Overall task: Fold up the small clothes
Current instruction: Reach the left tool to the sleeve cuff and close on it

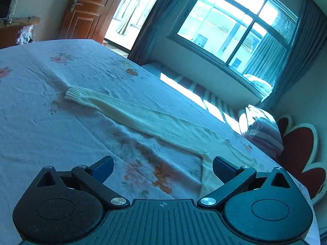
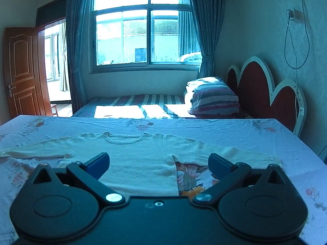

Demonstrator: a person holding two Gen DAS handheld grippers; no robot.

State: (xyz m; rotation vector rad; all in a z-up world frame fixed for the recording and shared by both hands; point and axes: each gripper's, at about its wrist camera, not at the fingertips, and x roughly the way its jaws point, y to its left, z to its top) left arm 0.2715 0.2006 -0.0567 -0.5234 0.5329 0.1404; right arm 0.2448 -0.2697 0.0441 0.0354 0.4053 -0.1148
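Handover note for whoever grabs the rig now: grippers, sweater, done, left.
Left gripper: open, holding nothing, above the bed sheet by the sweater's left side.
Right gripper: open, holding nothing, over the sweater's lower body.
Sweater: cream knit, spread flat on the flowered sheet, collar on the far side, both sleeves out to the sides; left sleeve stretched straight, cuff far out.
Done: garment laid out flat.
Left: every fold. None shows yet. Probably bring the sleeves in first, then fold the body.
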